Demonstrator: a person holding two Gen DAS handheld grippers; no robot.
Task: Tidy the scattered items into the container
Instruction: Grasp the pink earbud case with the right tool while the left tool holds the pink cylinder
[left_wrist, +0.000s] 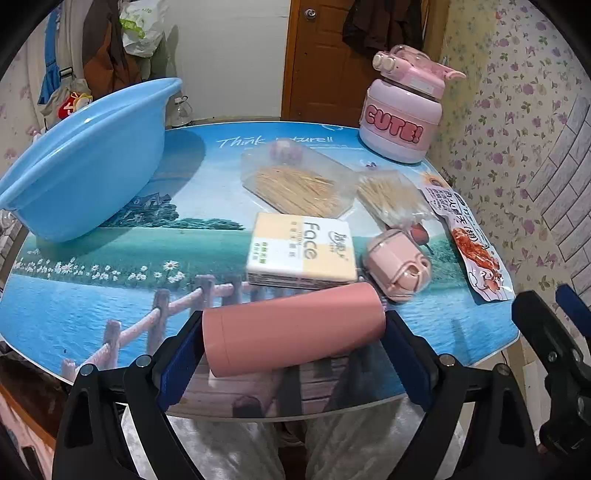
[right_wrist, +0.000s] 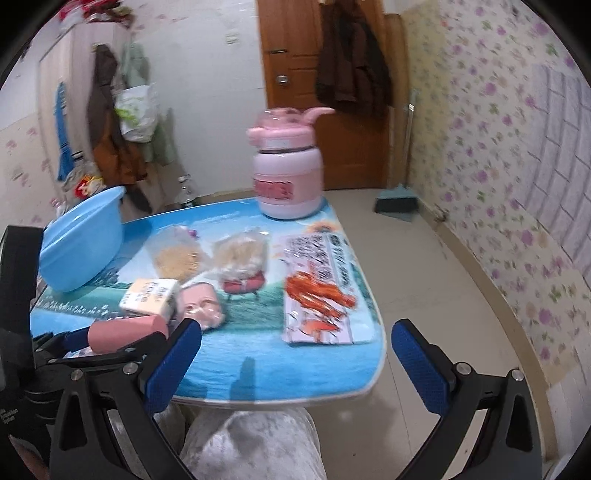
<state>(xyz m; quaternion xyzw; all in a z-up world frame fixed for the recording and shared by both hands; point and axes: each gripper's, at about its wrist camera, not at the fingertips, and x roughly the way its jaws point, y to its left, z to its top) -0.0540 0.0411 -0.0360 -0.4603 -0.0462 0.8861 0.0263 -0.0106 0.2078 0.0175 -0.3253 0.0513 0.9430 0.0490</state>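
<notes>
Table top (left_wrist: 110, 280): printed lake scene, blue water, green meadow, white daisies, pinkish fence. Basin (left_wrist: 81, 158): plain sky blue. Cylinder (left_wrist: 295, 328): matte salmon pink. Tissue pack (left_wrist: 301, 247): cream and pale yellow, white panel, grey lettering. Jug (left_wrist: 400, 125): lilac-white body, pink lid, pink "CUTE!" badge. Snack packet (right_wrist: 319, 291): white with black characters, orange-red picture. Gripper pads (right_wrist: 173, 365): dark blue, dimpled, on black arms. Wallpaper (right_wrist: 517, 147): cream with purple flowers.
</notes>
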